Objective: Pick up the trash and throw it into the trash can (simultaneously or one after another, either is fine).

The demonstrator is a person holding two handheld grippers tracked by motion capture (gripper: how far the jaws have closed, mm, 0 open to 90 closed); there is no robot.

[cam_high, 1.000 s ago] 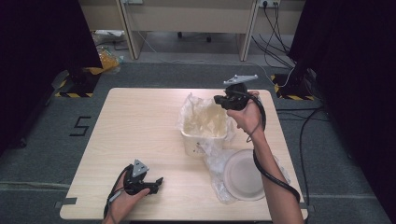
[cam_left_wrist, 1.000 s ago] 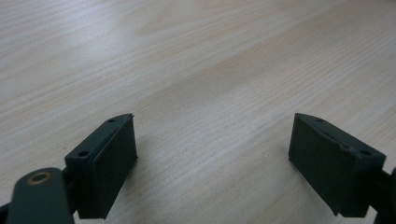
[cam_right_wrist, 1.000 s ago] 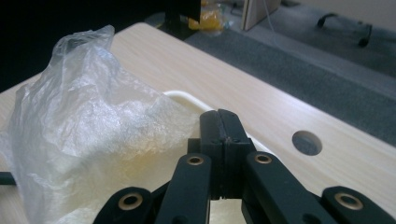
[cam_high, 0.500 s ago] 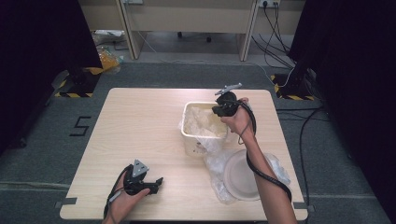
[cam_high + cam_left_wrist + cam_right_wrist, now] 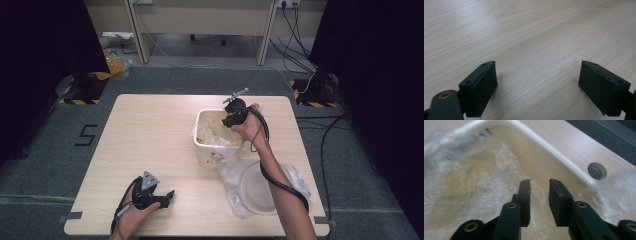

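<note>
tub (image 5: 216, 150) mid-worktop (image 5: 150, 130), bag (image 5: 212, 136) stuffed inside | right gripper (image 5: 539, 185) over tub's far rim, fingers just parting, nothing between | lid (image 5: 260, 187) near tub, unfitted | left gripper (image 5: 537, 77) well left of tub, fingers released.

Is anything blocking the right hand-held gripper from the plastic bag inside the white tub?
Nothing visible does. The right hand-held gripper has its jaws slightly apart, inside the white tub's rim, directly over the crumpled plastic bag lining it, with open space between them.
</note>
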